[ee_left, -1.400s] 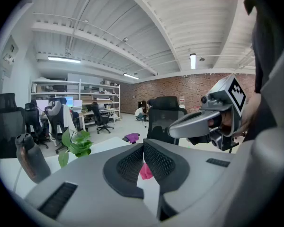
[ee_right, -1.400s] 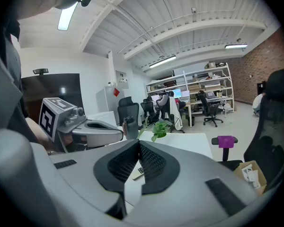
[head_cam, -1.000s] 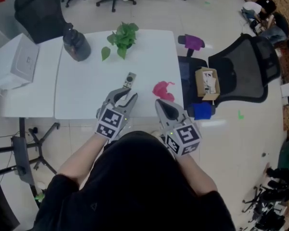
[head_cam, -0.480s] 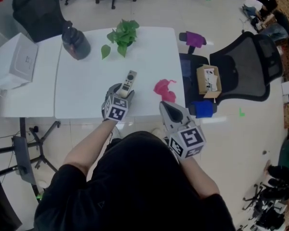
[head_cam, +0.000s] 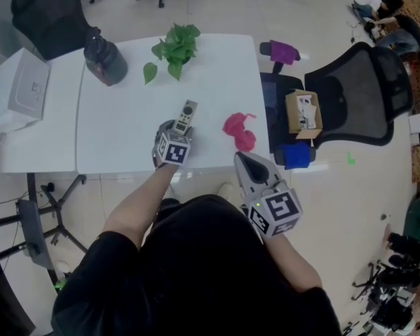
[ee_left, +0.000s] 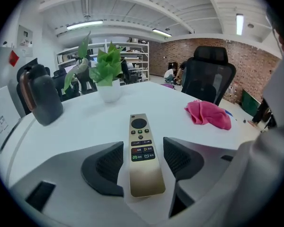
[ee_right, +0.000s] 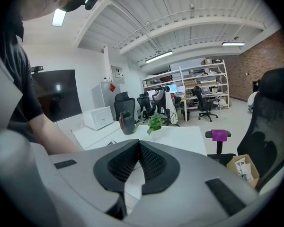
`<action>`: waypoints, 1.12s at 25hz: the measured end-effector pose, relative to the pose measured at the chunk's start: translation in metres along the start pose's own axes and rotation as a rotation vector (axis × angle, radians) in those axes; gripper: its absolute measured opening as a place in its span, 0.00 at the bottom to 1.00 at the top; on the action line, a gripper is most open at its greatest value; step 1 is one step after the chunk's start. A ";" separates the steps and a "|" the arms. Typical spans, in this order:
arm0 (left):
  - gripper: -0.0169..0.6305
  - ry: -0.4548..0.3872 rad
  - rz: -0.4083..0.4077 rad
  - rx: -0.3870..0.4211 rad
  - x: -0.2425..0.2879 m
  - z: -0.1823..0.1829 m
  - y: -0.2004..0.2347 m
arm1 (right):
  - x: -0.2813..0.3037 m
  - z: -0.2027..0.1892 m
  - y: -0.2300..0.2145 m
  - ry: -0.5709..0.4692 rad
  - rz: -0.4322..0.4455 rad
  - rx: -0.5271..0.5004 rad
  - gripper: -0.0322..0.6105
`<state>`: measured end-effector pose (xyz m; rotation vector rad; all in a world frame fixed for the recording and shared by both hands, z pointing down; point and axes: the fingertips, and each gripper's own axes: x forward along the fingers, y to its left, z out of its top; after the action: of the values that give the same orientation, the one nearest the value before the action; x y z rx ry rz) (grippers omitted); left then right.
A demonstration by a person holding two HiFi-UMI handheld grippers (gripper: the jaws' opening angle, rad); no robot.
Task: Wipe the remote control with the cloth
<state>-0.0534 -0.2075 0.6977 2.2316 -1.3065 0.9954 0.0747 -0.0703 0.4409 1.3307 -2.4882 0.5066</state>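
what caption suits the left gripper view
Left gripper, jaws just opened, straddles the gold remote control on the white table; pink cloth lies apart at right

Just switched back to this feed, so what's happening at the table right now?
A person holds a gripper in each hand. The left gripper is down at the white table. Its fingers have just been opening and stand apart on either side of the gold remote control, not pressing it. The right gripper is shut and empty, held off the table's near edge. The pink cloth lies untouched to the remote's right, so no wiping has begun.
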 end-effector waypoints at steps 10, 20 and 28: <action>0.42 0.027 0.022 -0.046 0.016 -0.015 -0.002 | -0.002 -0.002 -0.004 0.023 -0.003 0.001 0.06; 0.35 0.015 0.035 -0.011 0.007 -0.009 0.000 | -0.004 -0.004 -0.004 0.020 -0.003 0.006 0.06; 0.35 -0.109 0.004 0.069 -0.032 0.021 0.001 | -0.003 -0.014 -0.016 0.019 -0.036 0.022 0.06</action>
<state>-0.0559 -0.2018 0.6601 2.3660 -1.3413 0.9449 0.0901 -0.0707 0.4548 1.3693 -2.4459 0.5376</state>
